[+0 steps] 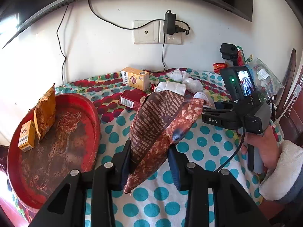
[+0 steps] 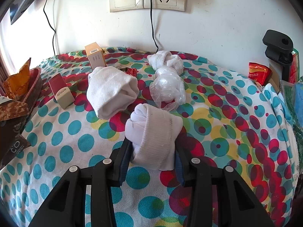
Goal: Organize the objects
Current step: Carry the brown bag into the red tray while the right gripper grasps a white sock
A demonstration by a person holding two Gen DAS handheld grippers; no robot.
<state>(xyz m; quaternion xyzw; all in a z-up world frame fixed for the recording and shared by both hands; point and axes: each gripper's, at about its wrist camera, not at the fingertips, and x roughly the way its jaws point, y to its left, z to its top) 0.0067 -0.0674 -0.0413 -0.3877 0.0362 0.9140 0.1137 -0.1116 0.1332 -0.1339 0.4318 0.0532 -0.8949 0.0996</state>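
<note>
Both tongs loaded over the dotted table (image 2: 236, 98).
Left tongs (image 1: 149, 162) pinch a brown snack bag (image 1: 159, 121), red tray (image 1: 89, 113) at nine o'clock; right tongs (image 2: 151, 157) pinch a rolled white sock (image 2: 153, 132).

Cloth, foil and worn enamel, as we see them

We see a glossy, crinkled foil snack bag (image 1: 159, 128), soft ribbed white sock rolls (image 2: 154, 138), a matt dotted cotton cloth (image 2: 217, 113), a scuffed, rough-worn red tray (image 1: 56, 141), smooth cardboard boxes (image 1: 135, 78), and crinkly clear plastic wrap (image 2: 167, 89).
</note>
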